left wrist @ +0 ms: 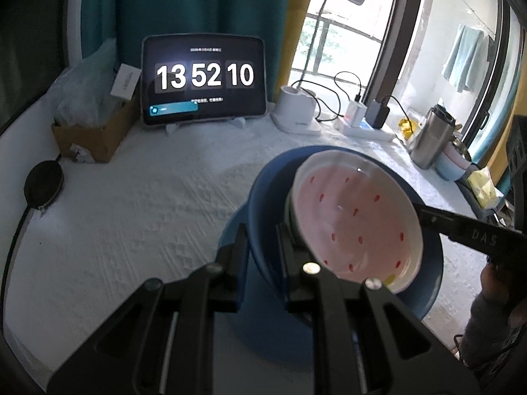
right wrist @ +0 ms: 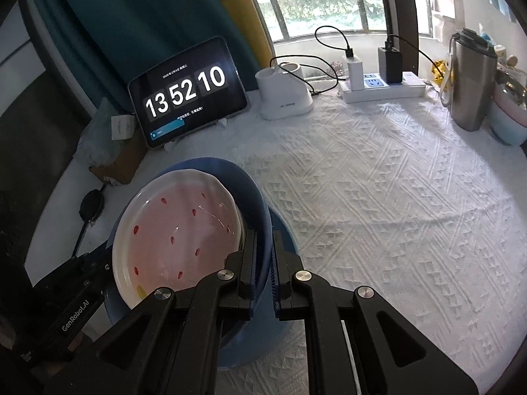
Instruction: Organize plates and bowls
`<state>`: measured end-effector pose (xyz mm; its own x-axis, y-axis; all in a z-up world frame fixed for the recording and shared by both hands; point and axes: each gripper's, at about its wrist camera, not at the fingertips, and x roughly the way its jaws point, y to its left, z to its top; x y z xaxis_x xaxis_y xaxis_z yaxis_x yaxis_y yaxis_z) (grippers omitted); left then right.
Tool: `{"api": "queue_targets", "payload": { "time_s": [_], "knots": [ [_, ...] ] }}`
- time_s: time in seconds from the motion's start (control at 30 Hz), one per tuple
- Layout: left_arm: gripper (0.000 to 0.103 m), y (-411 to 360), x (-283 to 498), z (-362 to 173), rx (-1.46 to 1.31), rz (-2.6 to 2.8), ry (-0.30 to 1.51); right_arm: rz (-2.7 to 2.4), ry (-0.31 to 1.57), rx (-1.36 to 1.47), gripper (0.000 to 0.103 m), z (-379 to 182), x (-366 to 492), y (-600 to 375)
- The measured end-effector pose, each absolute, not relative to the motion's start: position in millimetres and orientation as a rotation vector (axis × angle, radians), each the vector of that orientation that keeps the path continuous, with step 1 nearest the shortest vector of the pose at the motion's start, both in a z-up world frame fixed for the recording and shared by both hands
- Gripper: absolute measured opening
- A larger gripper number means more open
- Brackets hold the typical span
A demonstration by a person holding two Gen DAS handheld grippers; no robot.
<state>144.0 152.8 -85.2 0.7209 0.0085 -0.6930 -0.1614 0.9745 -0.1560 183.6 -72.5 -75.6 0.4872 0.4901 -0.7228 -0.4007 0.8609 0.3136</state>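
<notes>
The blue bowl [left wrist: 263,204] hangs over the white tablecloth [left wrist: 148,204], its rim pinched on opposite sides by the left gripper [left wrist: 263,230] and the right gripper [right wrist: 263,240], one finger of each inside the wall and one outside. Inside it, just beyond the inner fingers, sits the pink plate [right wrist: 178,233] with red seed marks, tilted. What lies under the plate is hidden. The bowl's base is cut off behind the fingers.
</notes>
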Motion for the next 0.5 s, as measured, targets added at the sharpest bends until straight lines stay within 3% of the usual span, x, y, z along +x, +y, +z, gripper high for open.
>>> {"api": "queue_targets", "payload": {
  "time_s": [0.5],
  "knots": [
    [0.015,151.5,145.6,-85.2,-0.18,0.107,0.752,0.539,0.935,0.11,0.011,-81.8,189.9,-68.8]
  ]
}}
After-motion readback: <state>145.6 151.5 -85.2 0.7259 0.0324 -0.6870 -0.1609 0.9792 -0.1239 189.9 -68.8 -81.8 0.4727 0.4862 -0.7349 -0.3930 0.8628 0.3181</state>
